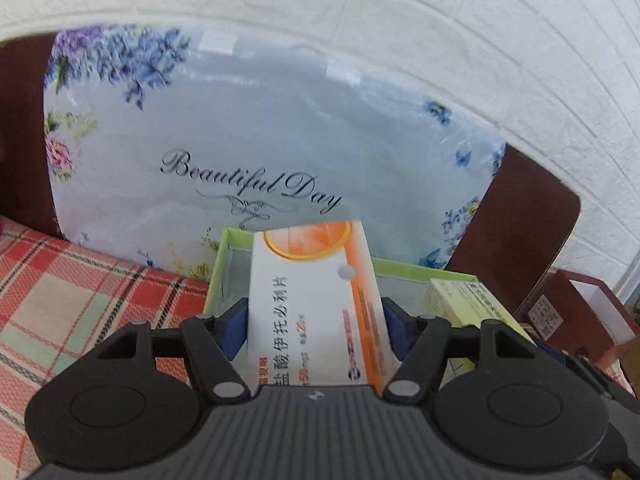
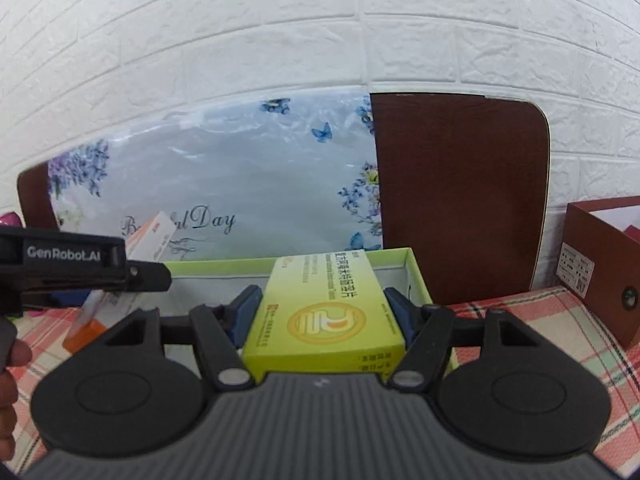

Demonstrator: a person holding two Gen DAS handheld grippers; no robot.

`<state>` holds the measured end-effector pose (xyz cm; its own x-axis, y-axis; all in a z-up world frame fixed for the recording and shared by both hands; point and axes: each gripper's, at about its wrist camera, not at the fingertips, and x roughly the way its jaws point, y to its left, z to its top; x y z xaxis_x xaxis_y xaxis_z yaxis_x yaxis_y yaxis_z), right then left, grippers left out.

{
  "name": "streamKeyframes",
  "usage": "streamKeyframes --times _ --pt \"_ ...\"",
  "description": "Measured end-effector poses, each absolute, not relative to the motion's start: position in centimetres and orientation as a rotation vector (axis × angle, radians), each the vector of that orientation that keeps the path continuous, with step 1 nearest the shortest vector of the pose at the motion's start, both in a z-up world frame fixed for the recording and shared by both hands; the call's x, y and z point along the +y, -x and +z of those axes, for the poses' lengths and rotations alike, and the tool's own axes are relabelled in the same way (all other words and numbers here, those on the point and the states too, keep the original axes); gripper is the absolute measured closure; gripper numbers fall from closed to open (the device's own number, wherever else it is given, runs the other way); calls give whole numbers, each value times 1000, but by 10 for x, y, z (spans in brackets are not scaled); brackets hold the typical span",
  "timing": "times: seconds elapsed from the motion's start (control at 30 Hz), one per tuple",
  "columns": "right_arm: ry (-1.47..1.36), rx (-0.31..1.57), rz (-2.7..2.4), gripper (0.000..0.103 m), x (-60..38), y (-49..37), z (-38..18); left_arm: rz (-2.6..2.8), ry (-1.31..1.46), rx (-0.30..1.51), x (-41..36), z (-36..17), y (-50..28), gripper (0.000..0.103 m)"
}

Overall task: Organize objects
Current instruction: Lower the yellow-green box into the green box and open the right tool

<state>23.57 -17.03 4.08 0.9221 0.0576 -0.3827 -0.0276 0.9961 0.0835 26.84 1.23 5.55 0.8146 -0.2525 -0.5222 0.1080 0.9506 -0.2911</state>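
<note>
1. My left tongs point(image 1: 316, 320) are clenched on the white-and-orange medicine box point(image 1: 316, 300); its blue pads press both long sides, and the box points forward over the green-rimmed tray point(image 1: 224, 264).
2. My right tongs point(image 2: 322, 312) are clamped on the yellow-green medicine box point(image 2: 324, 312), which hangs over that same tray point(image 2: 416, 272) toward its right end.
3. In the right wrist view I see the left tongs point(image 2: 132, 276) coming in from the left, carrying the orange box point(image 2: 152, 240) tilted above the tray's left end.
4. In the left wrist view the yellow-green box point(image 1: 464, 300) sits just to the right of mine.
5. The tray rests on a plaid cloth point(image 1: 60, 312), in front of a floral pillow point(image 1: 260, 140) reading "Beautiful Day".
6. A brown carton point(image 2: 600, 264) stands well to the right, against the white brick wall point(image 2: 320, 20).
</note>
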Motion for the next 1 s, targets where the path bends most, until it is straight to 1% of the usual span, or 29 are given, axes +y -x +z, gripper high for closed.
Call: streamKeyframes --times 0.03,0.07,0.1,0.13,0.17,0.2,0.33,0.5,0.63,0.83,1.0 --pt "-62 401 37 37 -168 -241 38 -190 262 594 13 53 -271 30" --pt "-51 412 36 37 -166 -245 35 -182 271 605 13 50 -272 19" --pt "-36 430 44 31 -165 -250 30 -173 272 617 14 46 -274 11" --pt "-24 454 61 13 -163 -253 25 -174 266 617 15 44 -272 11" --pt "-12 471 71 7 -162 -254 21 -182 258 617 15 42 -271 11" --pt "0 474 73 4 -161 -253 18 -184 256 621 16 41 -268 11" --pt "19 469 67 1 -165 -237 22 -188 266 594 22 50 -245 11" --pt "-43 372 -3 0 -181 -184 61 -188 278 501 29 74 -198 10" --pt "-135 301 15 0 -202 -135 86 -189 298 502 28 82 -165 10" --pt "-103 257 76 0 -208 -76 98 -156 222 490 21 71 -113 10" --pt "-73 271 85 0 -213 -37 86 -154 223 527 22 50 -85 10"
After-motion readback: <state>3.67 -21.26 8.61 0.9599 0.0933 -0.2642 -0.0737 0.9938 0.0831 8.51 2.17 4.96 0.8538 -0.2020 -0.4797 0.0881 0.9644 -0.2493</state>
